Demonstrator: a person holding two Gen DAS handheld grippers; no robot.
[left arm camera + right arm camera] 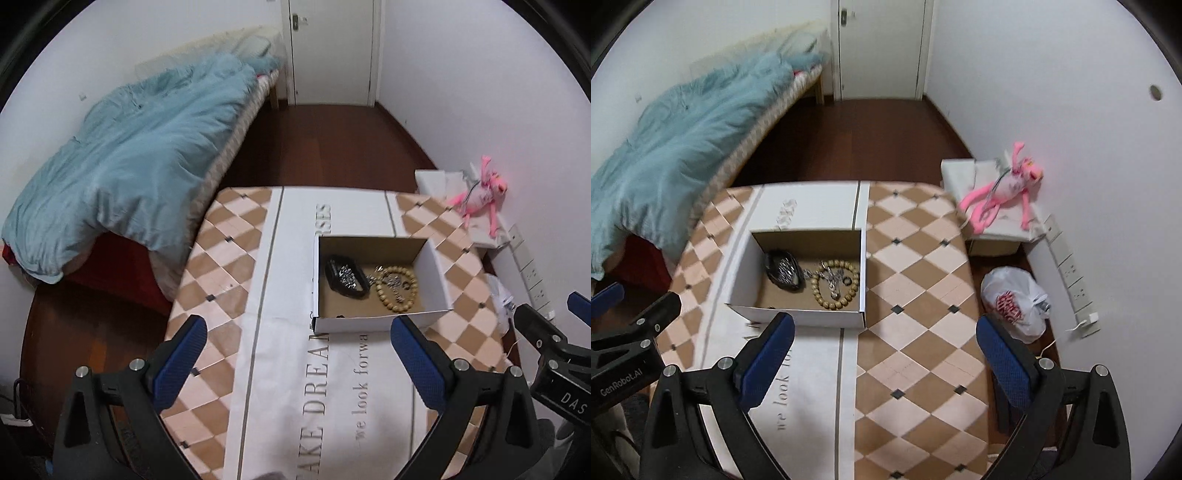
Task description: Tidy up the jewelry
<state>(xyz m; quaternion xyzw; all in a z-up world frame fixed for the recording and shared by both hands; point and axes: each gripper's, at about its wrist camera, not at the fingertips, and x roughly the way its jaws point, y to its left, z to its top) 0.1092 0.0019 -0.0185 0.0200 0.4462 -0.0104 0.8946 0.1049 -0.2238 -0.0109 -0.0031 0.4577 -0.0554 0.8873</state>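
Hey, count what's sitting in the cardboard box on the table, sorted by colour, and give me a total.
Black: 1, the studded black bracelet
Tan: 1, the wooden bead bracelet
Silver: 1, the silver chain lying across the beads
Total: 3. A small dark ring-like item by the beads is too unclear to count.

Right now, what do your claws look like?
Both look alike: the left claw and right claw have black plastic arms with silver bolts and bumpy blue pads on the fingers. One body carries white "GenRobot.AI" lettering. No sleeves or cables show.
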